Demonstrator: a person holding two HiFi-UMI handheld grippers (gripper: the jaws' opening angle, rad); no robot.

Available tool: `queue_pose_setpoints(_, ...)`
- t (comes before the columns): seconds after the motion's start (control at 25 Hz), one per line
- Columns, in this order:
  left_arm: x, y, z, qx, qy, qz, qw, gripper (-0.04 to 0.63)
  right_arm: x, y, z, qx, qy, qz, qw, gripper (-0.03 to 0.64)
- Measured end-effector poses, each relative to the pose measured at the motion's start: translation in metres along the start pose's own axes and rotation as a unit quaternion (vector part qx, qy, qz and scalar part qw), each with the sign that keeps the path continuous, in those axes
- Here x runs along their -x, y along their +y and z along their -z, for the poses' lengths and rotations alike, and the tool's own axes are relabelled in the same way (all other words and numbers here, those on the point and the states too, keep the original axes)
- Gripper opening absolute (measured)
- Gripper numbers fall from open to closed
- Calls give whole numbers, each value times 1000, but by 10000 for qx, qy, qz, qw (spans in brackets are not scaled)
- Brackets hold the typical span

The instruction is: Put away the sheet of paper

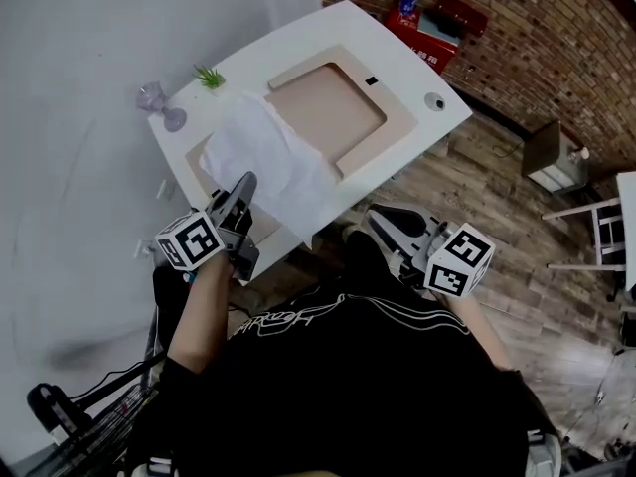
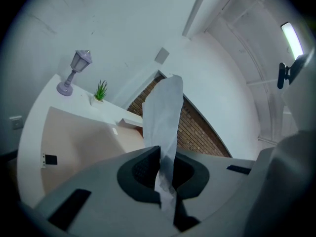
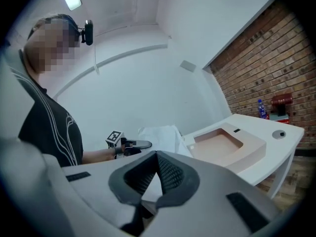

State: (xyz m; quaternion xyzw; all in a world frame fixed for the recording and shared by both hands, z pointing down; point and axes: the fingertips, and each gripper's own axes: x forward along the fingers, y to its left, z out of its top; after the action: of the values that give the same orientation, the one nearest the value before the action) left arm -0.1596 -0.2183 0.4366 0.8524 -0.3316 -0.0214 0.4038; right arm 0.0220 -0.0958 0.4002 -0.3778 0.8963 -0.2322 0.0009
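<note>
A white sheet of paper (image 1: 268, 157) lies crumpled over the near left part of the white table (image 1: 417, 78), partly covering a beige recessed panel (image 1: 328, 107). My left gripper (image 1: 244, 180) is shut on the sheet's near edge. In the left gripper view the paper (image 2: 165, 112) rises upright out of the closed jaws (image 2: 160, 154). My right gripper (image 1: 376, 214) hangs off the table's near edge, apart from the sheet, its jaws shut with nothing between them (image 3: 157, 155). The right gripper view shows the sheet (image 3: 160, 135) and the left gripper (image 3: 143, 144) beyond.
A purple lamp (image 1: 157, 102) and a small green plant (image 1: 209, 78) stand at the table's far left edge. A round fitting (image 1: 434, 100) sits on the right corner. A red box with a blue bottle (image 1: 437, 23) stands by the brick wall. A stool (image 1: 552, 157) is on the wooden floor.
</note>
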Motion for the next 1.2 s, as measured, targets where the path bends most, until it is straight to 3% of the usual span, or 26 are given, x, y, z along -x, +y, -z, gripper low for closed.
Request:
queue_pose_setpoints(0.24, -22, 36, -2, -92, 212, -618, 9978, 35, -14, -41, -9, -154, 32, -152, 9998, 3)
queue_pose_setpoints(0.48, -39, 70, -1, -206, 502, -1268, 9904, 35, -36, -69, -33, -172, 41, -420, 9990, 3)
queue_pose_setpoints(0.76, -59, 91, 1, -50, 741, -1649, 9835, 35, -50, -94, -78, -10, -179, -717, 9973, 3)
queue_pose_setpoints(1.2, -85, 126, 6, -187, 1065, -2187, 9698, 35, -67, -130, -97, 38, -34, -836, 9965, 3)
